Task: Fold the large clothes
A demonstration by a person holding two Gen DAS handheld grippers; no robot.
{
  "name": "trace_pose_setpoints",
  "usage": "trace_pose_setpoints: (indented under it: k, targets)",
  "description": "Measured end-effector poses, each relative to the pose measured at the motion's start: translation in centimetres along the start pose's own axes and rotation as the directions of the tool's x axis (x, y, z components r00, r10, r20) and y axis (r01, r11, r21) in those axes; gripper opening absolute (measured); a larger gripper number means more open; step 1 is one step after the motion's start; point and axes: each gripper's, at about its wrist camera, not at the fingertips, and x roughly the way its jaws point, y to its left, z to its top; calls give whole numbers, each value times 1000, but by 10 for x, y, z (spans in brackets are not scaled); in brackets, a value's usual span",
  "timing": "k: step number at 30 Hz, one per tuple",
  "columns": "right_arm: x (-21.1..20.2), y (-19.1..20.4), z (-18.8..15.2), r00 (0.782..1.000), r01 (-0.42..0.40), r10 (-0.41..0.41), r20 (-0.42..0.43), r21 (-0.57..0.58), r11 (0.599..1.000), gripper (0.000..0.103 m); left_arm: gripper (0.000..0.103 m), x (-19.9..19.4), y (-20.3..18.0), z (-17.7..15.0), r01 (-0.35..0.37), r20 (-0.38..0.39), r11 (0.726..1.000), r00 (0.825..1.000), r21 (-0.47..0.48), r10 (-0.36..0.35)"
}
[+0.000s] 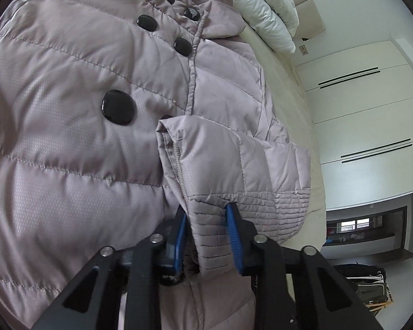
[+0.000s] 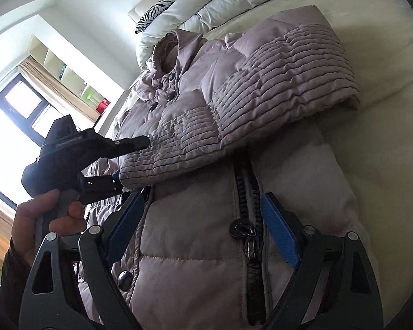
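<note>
A pale mauve quilted puffer jacket [image 1: 68, 104] with black buttons lies face up on the bed; it also shows in the right wrist view [image 2: 195, 253]. Both sleeves are folded across its front. My left gripper [image 1: 206, 222] is shut on the ribbed sleeve cuff [image 1: 250, 214]. In the right wrist view the same gripper [image 2: 129, 162] holds the cuff [image 2: 165, 151] at the jacket's left side, with a hand on its handle. My right gripper [image 2: 201, 217] is open above the jacket's lower front, its blue pads either side of the black zipper [image 2: 246, 192].
The cream bed sheet [image 2: 385, 126] extends right of the jacket. A rolled white duvet [image 2: 223, 5] and a zebra-print pillow [image 2: 162, 2] lie at the head. White wardrobe doors [image 1: 366, 115] stand beyond the bed. A window [image 2: 11, 126] is at the left.
</note>
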Motion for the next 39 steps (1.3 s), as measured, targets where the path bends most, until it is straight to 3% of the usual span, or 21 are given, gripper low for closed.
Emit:
trace_pose_setpoints:
  k: [5, 9, 14, 19, 26, 27, 28, 30, 33, 36, 39]
  targets:
    - [-7, -8, 6, 997, -80, 80, 3, 72, 994, 87, 18, -42, -23, 18, 45, 74, 997, 996, 56, -49]
    - [-17, -24, 23, 981, -192, 184, 59, 198, 961, 87, 18, -101, -61, 48, 87, 178, 987, 978, 136, -110]
    - [-18, -51, 50, 922, -385, 324, 210, 416, 824, 87, 18, -167, -104, 81, 101, 292, 970, 942, 223, -165]
    - [9, -68, 61, 852, -522, 400, 337, 583, 622, 87, 18, -221, -121, 105, 108, 398, 959, 893, 261, -209]
    - [65, -70, 67, 835, -543, 393, 385, 688, 481, 87, 17, -271, -111, 112, 145, 495, 954, 829, 260, -261]
    - [75, -68, 71, 836, -541, 393, 383, 698, 470, 87, 15, -276, -107, 112, 149, 506, 955, 822, 256, -264]
    - [83, -60, 65, 837, -538, 390, 384, 707, 458, 87, 5, -280, -103, 113, 152, 516, 956, 815, 251, -265]
    - [101, -63, 65, 841, -528, 376, 388, 736, 423, 87, 3, -291, -96, 113, 156, 537, 956, 799, 247, -269]
    - [131, -64, 78, 857, -506, 348, 380, 748, 429, 87, 2, -298, -90, 115, 122, 552, 961, 798, 248, -243]
    - [147, -63, 93, 872, -483, 330, 361, 741, 467, 87, 2, -287, -77, 116, 102, 543, 967, 811, 233, -217]
    - [148, -68, 105, 871, -485, 336, 357, 731, 480, 88, 3, -267, -56, 113, 21, 541, 977, 830, 210, -134]
